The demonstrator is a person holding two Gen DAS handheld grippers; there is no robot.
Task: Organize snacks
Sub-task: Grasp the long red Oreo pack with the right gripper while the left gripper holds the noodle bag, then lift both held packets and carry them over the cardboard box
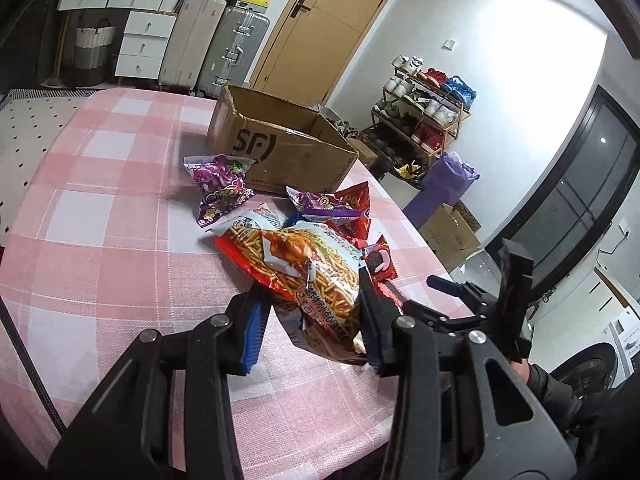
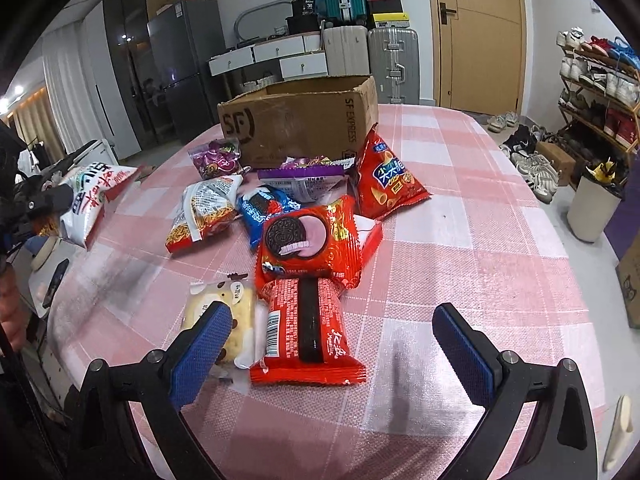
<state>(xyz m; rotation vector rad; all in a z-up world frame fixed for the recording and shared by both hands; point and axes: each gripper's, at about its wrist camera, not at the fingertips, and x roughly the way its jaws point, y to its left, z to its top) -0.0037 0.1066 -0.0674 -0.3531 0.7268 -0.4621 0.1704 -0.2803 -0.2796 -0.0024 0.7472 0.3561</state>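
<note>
We are pinching a noodle-snack bag (image 1: 312,276) in our left gripper (image 1: 316,320), its blue pads (image 1: 252,336) pressing the bag's lower end while it is hanging just above the table (image 1: 100,240). Our right gripper (image 2: 332,340) is standing spread wide over a red packet (image 2: 306,332) lying flat, with a pale cake pack (image 2: 224,312) just beside it. The other snacks are lying heaped in front of the open box (image 2: 300,124), near the table's middle.
</note>
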